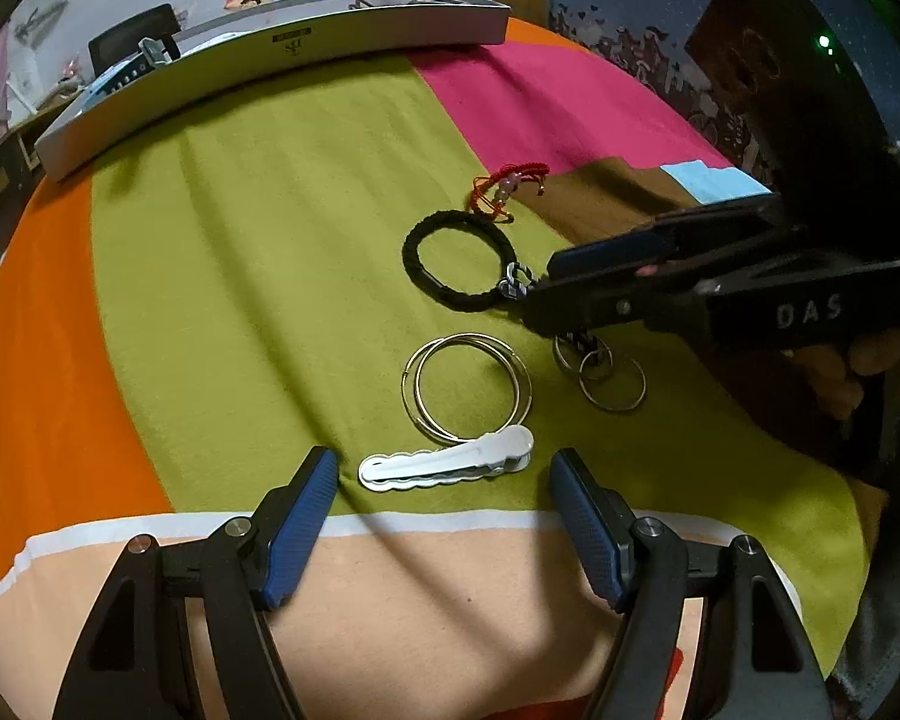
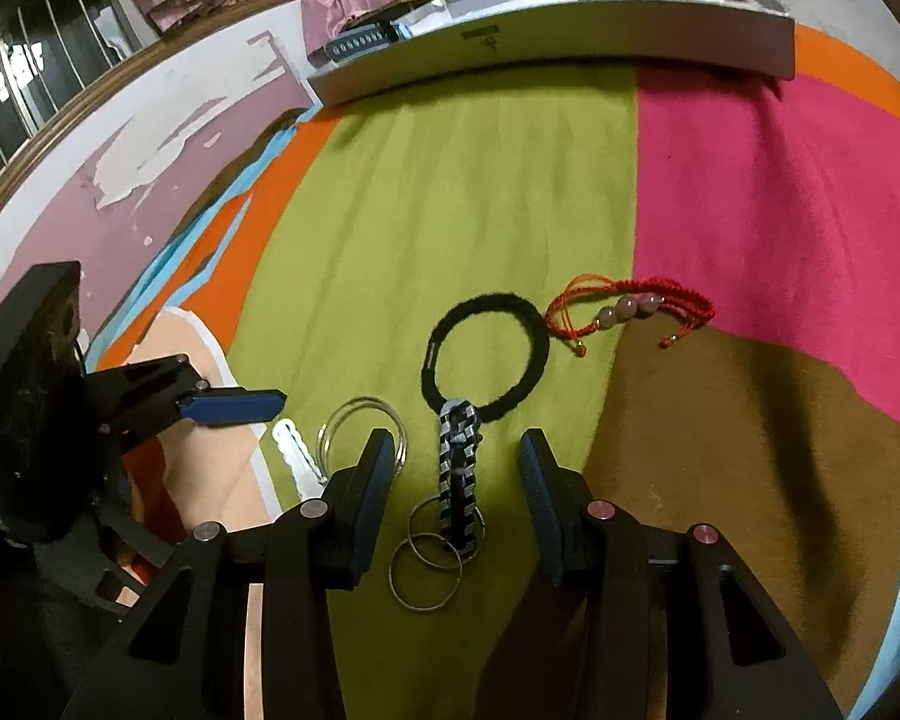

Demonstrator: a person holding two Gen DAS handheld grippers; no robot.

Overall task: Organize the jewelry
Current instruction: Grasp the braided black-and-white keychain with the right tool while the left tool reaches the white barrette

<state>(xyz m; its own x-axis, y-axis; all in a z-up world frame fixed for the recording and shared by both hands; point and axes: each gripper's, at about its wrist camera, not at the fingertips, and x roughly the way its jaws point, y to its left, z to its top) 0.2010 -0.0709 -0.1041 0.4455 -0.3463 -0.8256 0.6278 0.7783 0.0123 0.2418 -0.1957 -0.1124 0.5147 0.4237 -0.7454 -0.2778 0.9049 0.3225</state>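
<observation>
Left wrist view: left claw (image 1: 444, 480) wide open, empty, white hair clip (image 1: 447, 459) lying between its fingertips. Just beyond clip, two thin silver hoops (image 1: 467, 387) overlapping, on green patch of colourful cloth (image 1: 258, 276). Right claw (image 2: 453, 468) open, empty, straddling braided keychain (image 2: 459, 468) with metal rings. Black hair tie (image 2: 486, 354) touching keychain's far end. Red bead bracelet (image 2: 630, 306) just beside tie. Grey tray (image 1: 270, 78) at far edge.

left tool (image 1: 444, 474): black, blue pads; right tool (image 2: 453, 468): black, silver screws
</observation>
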